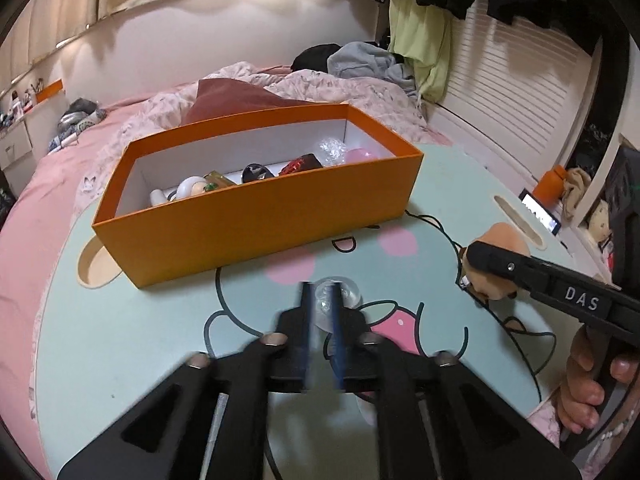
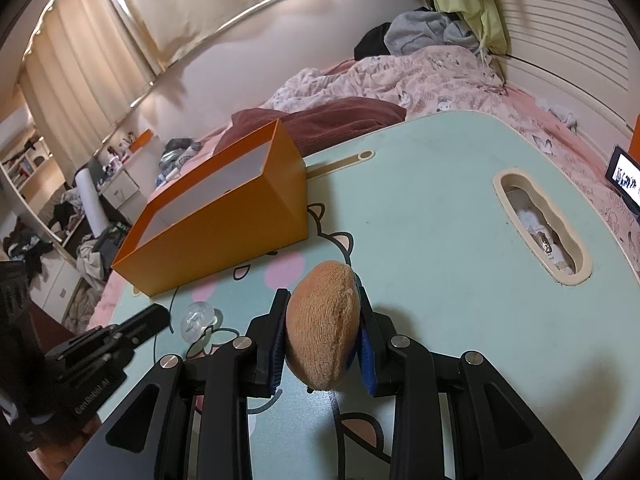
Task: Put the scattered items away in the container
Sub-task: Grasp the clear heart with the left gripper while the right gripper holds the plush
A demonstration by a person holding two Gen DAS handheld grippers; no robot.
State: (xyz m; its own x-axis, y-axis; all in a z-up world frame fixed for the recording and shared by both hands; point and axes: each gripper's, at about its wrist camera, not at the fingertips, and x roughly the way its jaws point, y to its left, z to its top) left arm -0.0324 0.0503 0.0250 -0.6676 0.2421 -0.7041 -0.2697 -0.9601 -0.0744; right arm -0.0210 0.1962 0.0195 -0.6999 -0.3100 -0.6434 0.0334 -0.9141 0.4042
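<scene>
Two grippers are at work over the pale green table (image 2: 440, 208). The right gripper (image 2: 322, 320) has its jaws clamped on a brown plush toy (image 2: 322, 320), squeezed between the blue pads and held clear of the tabletop, well short of the orange box (image 1: 256, 216). The left gripper (image 1: 322, 304) has its jaws nearly closed around a small clear ball (image 1: 336, 292); that view is blurred, and the right wrist view shows the ball (image 2: 198, 318) resting on the table just ahead of the left fingertips, so I cannot tell whether the pads truly press it.

Inside the box, set near the table's far-left side with the bed (image 1: 60, 168) behind, several small items already lie along the bottom.

Risks, as I judge them: the ball is smooth and round, so a shallow pinch near the fingertips could squirt it out and send it rolling off the table onto the bed. The plush is soft and compressible; it could sag or slip during the carry. Both hands heading for the box together might also collide or nudge its light cardboard wall.
</scene>
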